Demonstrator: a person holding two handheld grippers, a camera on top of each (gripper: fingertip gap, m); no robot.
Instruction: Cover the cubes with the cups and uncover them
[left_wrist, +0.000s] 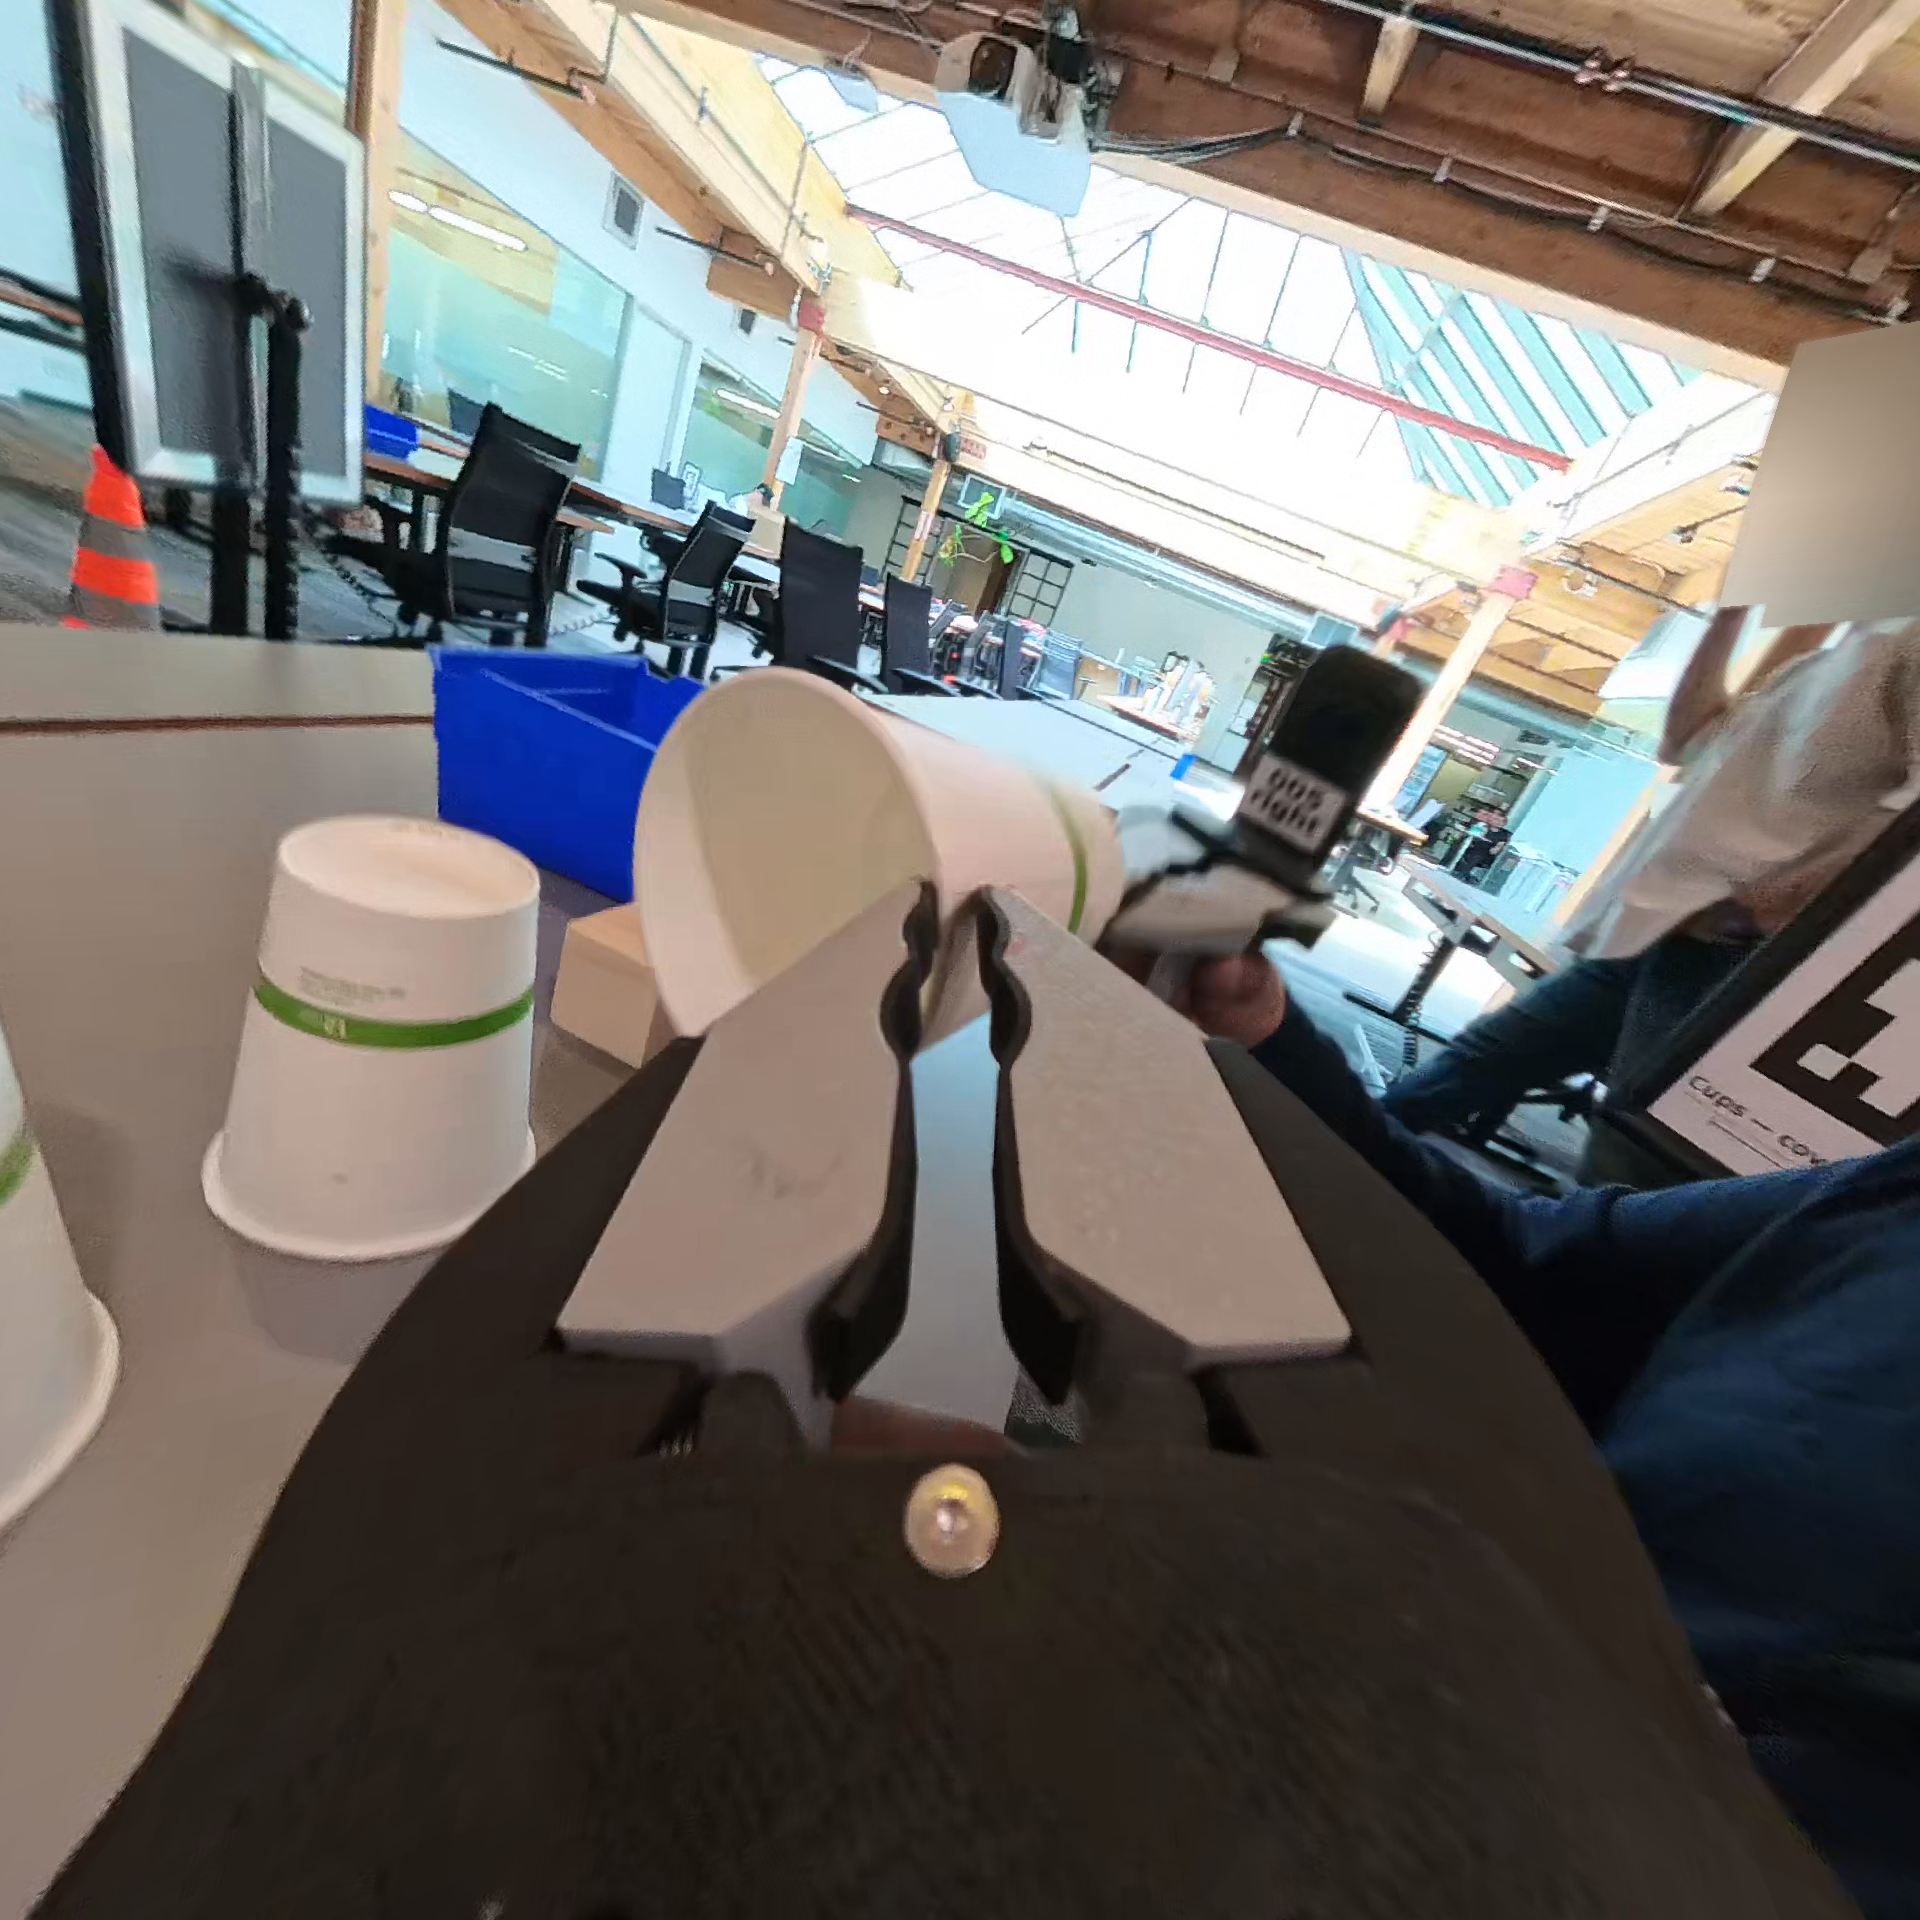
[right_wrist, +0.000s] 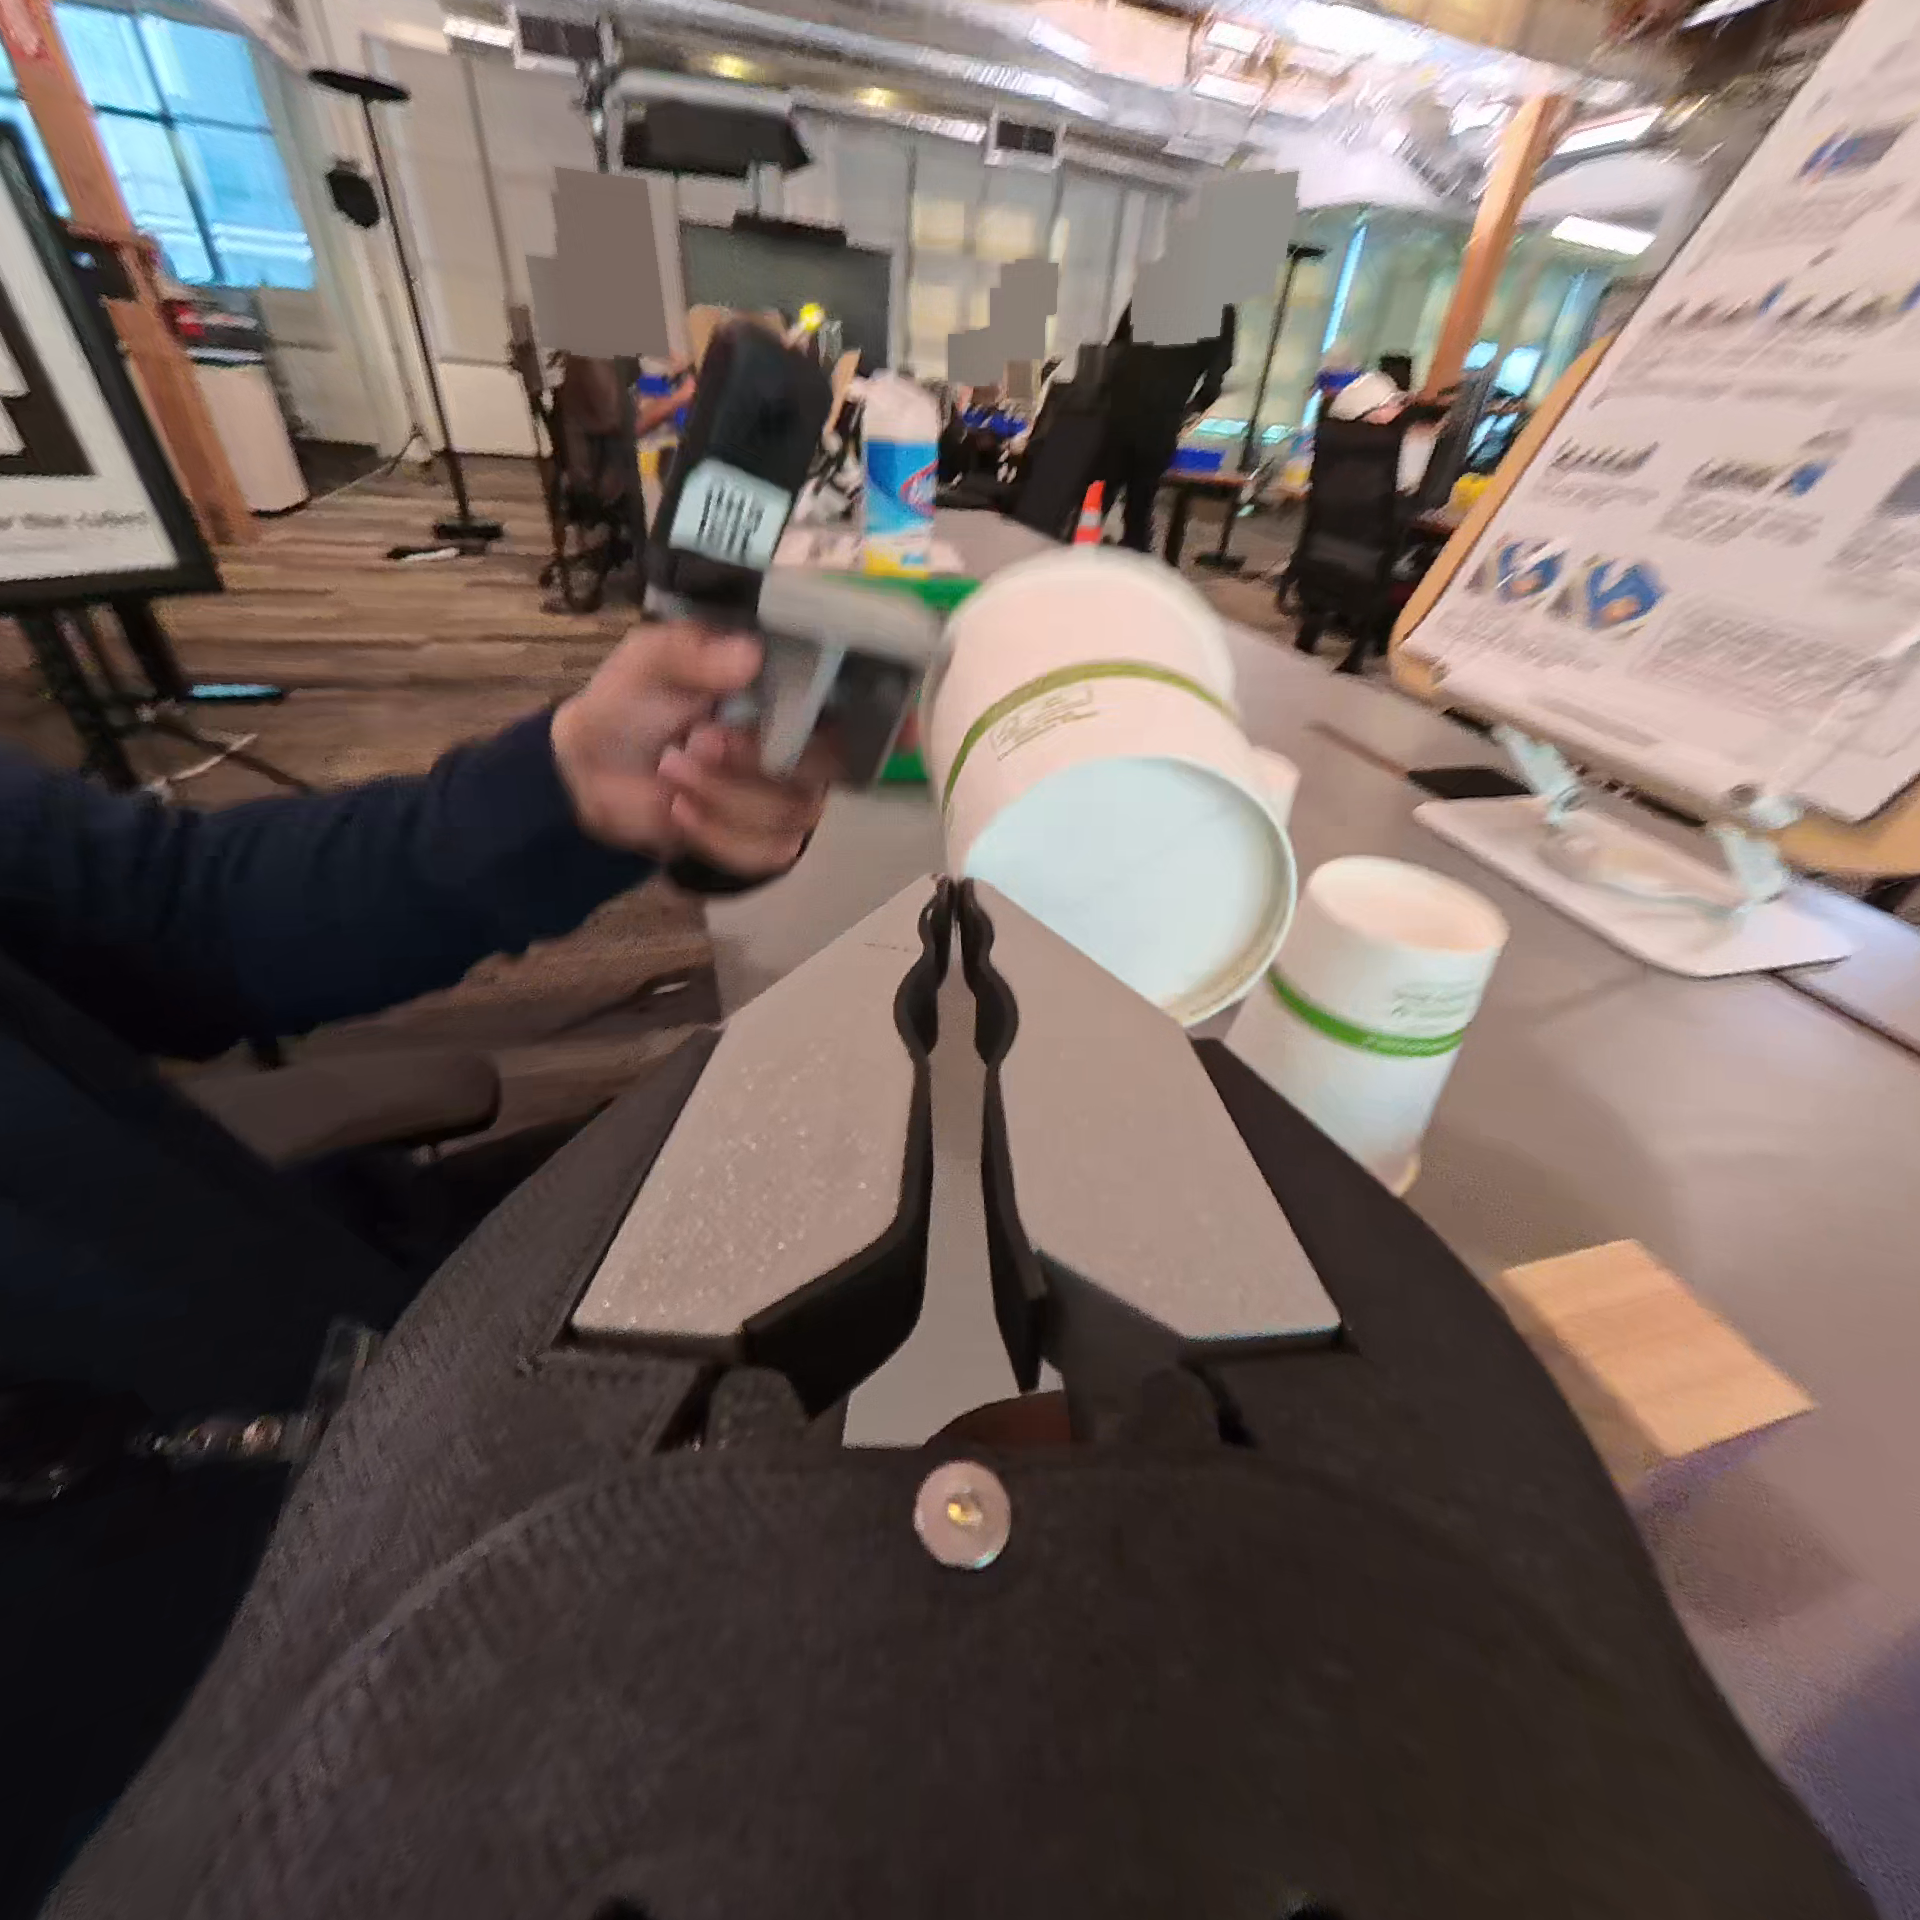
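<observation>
White paper cup with a green band (left_wrist: 831, 831) tilted in mid-air above the grey table (left_wrist: 125, 790), rim wall pinched in the left gripper (left_wrist: 954, 914) fingers, base edge nipped by the clenched right gripper (right_wrist: 951, 891) fingers, pale wooden cube (left_wrist: 608, 982) uncovered just beyond, another upturned cup (left_wrist: 379, 1039) standing nearby

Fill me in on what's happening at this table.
A person holds a gripper in each hand and has a white paper cup with a green band lifted off the grey table, tipped on its side. The right gripper has its jaws shut at the cup's base edge. The left gripper has its jaws nearly shut at the cup's mouth rim, apparently pinching the wall. A wooden cube sits uncovered below. Another cup stands upside down nearby.
</observation>
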